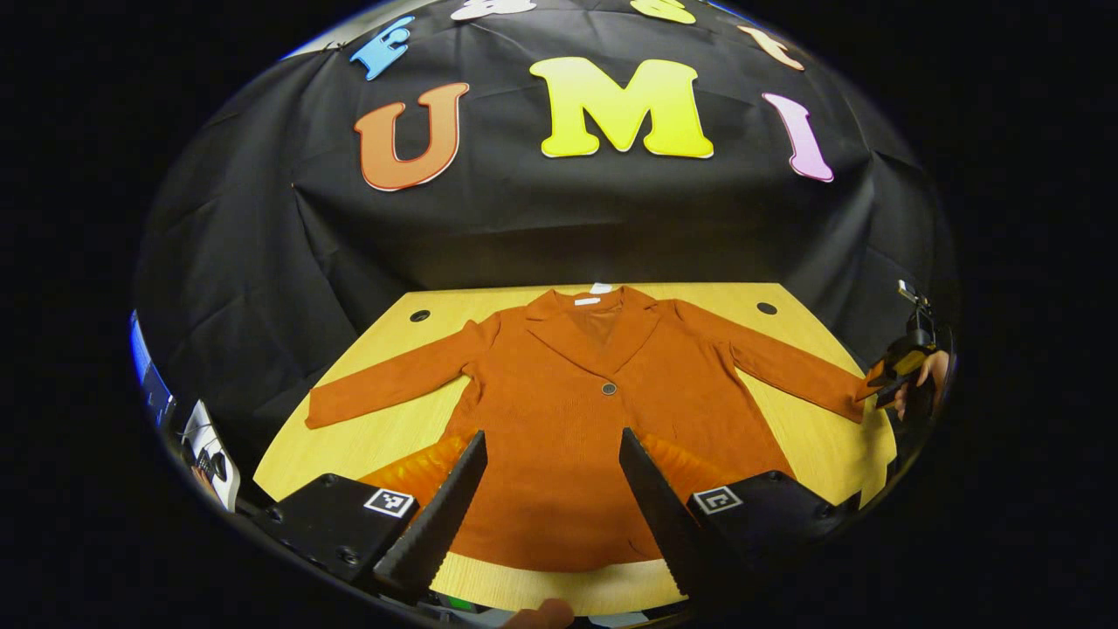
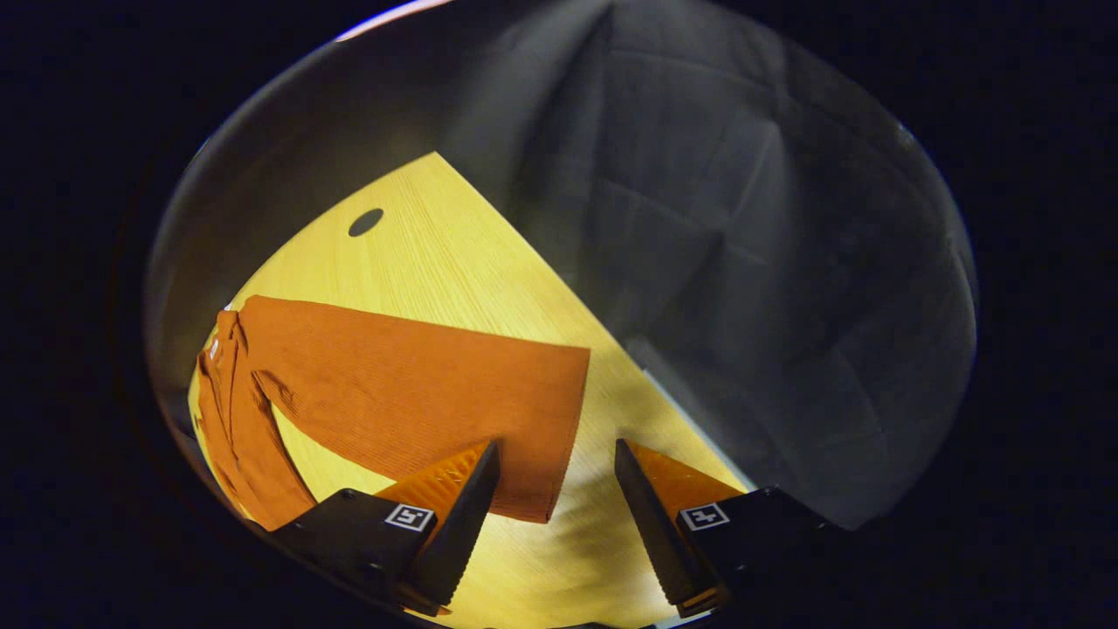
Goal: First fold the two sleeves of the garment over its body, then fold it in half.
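Left gripper view: garment point(image 1: 568, 428) flat, collar toward wall

The bench point(image 1: 367, 437) has a pale yellow wood-grain top with 2 dark round holes point(image 1: 420, 315) near its far corners. An orange jacket point(image 1: 568, 437) lies flat on it, front up, collar toward the far edge, both sleeves point(image 2: 419, 393) spread out to the sides on the bare wood.

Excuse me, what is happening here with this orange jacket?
A person holds two grippers over an orange jacket spread flat on a wooden table, both sleeves out, nothing folded yet. The right gripper, open, is at the cuff of one sleeve. The left gripper, open, hovers over the hem.
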